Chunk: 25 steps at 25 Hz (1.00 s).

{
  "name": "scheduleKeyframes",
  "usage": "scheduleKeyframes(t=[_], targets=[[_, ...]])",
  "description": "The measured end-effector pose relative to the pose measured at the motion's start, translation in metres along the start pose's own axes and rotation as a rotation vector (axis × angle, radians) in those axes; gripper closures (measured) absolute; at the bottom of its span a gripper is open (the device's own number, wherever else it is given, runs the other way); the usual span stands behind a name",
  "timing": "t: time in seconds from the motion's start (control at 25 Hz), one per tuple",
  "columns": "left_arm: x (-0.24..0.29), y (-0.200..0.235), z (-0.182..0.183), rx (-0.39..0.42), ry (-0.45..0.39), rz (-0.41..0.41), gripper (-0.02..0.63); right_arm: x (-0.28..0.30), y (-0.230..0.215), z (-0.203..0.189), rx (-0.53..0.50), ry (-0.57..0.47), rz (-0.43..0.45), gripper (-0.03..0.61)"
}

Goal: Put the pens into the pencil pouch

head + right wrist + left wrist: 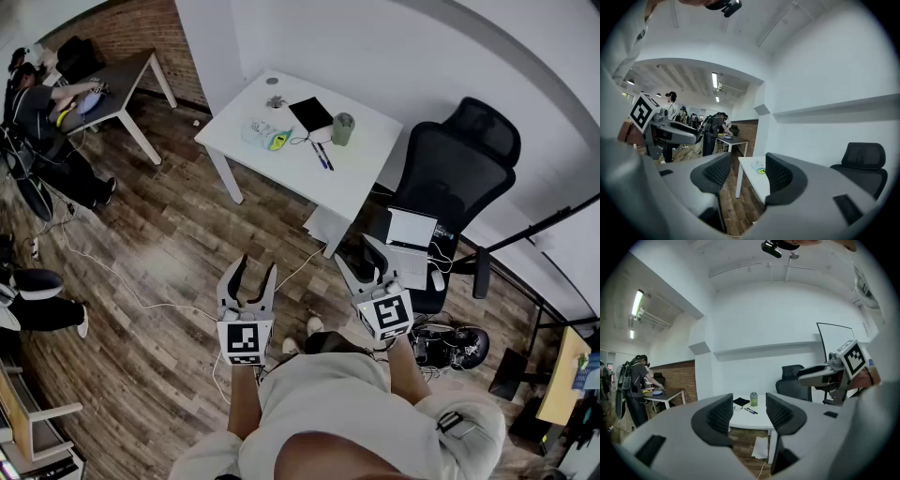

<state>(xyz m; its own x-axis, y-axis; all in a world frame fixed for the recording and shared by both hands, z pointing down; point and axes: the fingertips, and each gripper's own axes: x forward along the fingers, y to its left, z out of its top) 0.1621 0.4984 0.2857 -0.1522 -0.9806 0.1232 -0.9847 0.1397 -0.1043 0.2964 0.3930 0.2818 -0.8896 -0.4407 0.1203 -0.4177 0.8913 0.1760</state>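
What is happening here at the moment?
A person stands some way from the white table, holding the left tool and the right tool in front of the body, both open and empty. The pens lie on the table beside a green cup, untouched. Nothing has been picked up yet.

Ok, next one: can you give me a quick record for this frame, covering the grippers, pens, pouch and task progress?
left gripper: open, empty, held over the wood floor, short of the table
right gripper: open, empty, beside the left one
pens: two, lying on the white table near the green cup, outside the pouch
black pouch: flat on the table, just beyond the pens
nearby: laptop on the seat of a black office chair
task progress: not begun; nothing picked up
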Motion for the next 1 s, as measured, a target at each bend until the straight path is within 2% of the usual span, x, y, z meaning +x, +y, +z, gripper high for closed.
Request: scheduleKeyframes(t=[0.08, 0.16, 0.44, 0.76, 1.0], targets=[[0.011, -0.005, 0.002, 0.007, -0.001, 0.004, 0.399, 0.004, -0.008, -0.001, 0.009, -0.018, 0.018, 0.341], [0.021, -0.012, 0.004, 0.018, 0.0, 0.005, 0.395, 0.006, -0.015, -0.004, 0.021, -0.027, 0.032, 0.308], [0.044, -0.024, 0.01, 0.043, 0.009, 0.012, 0.385, 0.026, -0.032, -0.008, 0.031, -0.031, 0.078, 0.295], [0.076, 0.005, 0.009, 0.037, 0.006, 0.056, 0.38, 0.072, -0.043, -0.01, 0.028, -0.029, 0.121, 0.295], [0.109, 0.035, 0.002, 0.024, 0.008, 0.047, 0.38, 0.114, -0.05, -0.014, 0.032, -0.01, 0.117, 0.295]])
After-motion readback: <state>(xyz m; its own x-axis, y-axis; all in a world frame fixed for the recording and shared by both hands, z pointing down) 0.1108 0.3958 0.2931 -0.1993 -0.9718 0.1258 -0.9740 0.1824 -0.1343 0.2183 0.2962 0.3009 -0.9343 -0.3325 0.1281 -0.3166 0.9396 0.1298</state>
